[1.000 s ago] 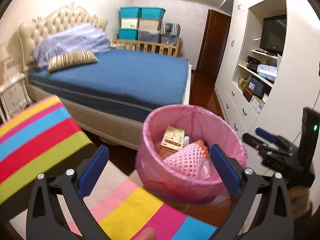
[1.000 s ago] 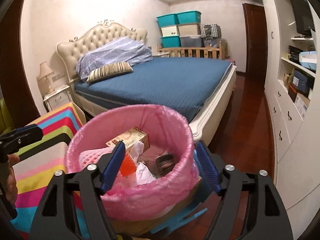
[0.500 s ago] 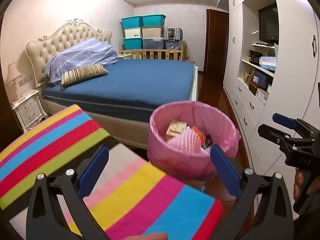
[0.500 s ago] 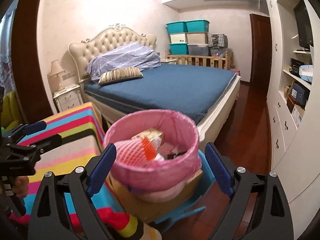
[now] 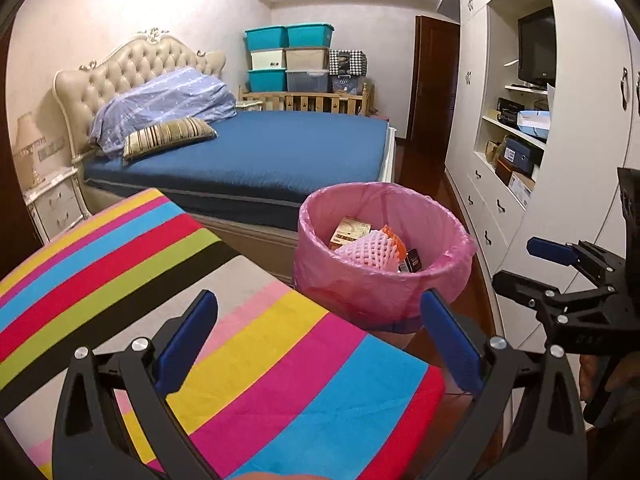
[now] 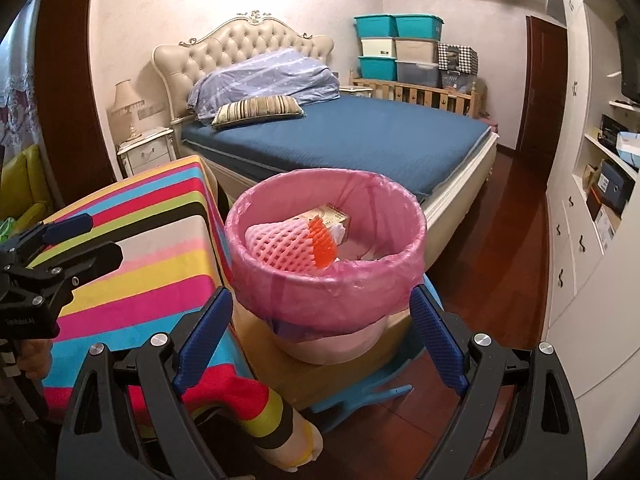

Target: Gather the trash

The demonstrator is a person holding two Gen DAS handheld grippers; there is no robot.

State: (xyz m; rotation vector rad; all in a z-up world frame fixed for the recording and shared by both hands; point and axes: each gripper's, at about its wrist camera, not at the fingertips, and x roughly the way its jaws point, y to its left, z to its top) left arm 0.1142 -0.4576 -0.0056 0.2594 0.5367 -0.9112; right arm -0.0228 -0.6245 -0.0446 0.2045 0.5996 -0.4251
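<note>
The bed (image 5: pixel 256 160) is filling the far half of the room, and nearer to me a worktop draped in a striped cloth (image 5: pixel 200 312) is taking up the left foreground. Just off the worktop's right edge, a trash bin lined with a pink bag (image 6: pixel 328 264) is sitting raised on what looks like a wooden board over a blue plastic piece; I cannot tell what that piece is. Inside the bin a pink foam fruit net (image 6: pixel 280 244) is lying on top, with an orange scrap (image 6: pixel 322 246) and a small cardboard box (image 6: pixel 330 216) beside it.

The left gripper (image 5: pixel 318 344) is hovering over the worktop's near right corner, jaws standing wide with nothing between them. The right gripper (image 6: pixel 320 340) is hanging just in front of the bin, also spread wide and empty.

I am judging the collecting to be close to done, since no loose trash is showing on the cloth. The risk is the perch: the bin is sitting high on a narrow-looking support, so a nudge from either gripper could be tipping it and spilling the load. The foam net is riding near the rim and could be bouncing out.

The bin's base and its footing are partly hidden behind the right gripper, and the lower trash is too buried to name.
</note>
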